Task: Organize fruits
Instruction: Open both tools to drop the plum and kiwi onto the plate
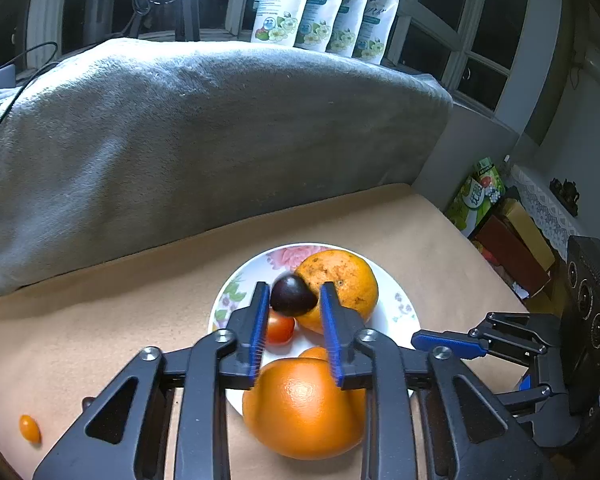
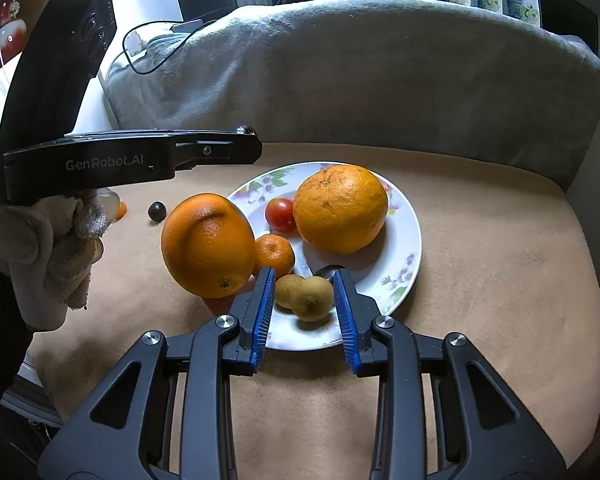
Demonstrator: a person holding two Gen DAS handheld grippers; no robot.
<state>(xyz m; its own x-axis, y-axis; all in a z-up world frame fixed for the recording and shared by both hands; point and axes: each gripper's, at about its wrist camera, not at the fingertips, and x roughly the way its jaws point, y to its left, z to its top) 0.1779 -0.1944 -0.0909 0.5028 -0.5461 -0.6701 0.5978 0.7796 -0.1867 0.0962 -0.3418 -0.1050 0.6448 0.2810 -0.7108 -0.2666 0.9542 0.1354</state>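
A flowered white plate [image 1: 396,300] [image 2: 400,248] lies on a tan mat. On it are a large orange [image 1: 340,284] [image 2: 340,208], a red tomato [image 1: 280,328] [image 2: 280,214] and a mandarin [image 2: 274,256]. A second big orange [image 1: 300,408] [image 2: 208,244] leans at its left rim. My left gripper [image 1: 294,296] [image 2: 256,148] hovers over the plate. A dark plum [image 1: 292,296] sits between its tips, slightly blurred, with a thin gap at the left pad. My right gripper [image 2: 304,284] [image 1: 418,340] brackets two brown fruits [image 2: 306,298] resting on the plate's near part.
A kumquat [image 1: 30,428] [image 2: 120,211] and another dark plum [image 2: 157,211] lie on the mat left of the plate. A gloved hand [image 2: 52,240] holds the left gripper. A grey blanket-covered backrest [image 1: 180,140] rises behind. Boxes [image 1: 512,240] stand at the right.
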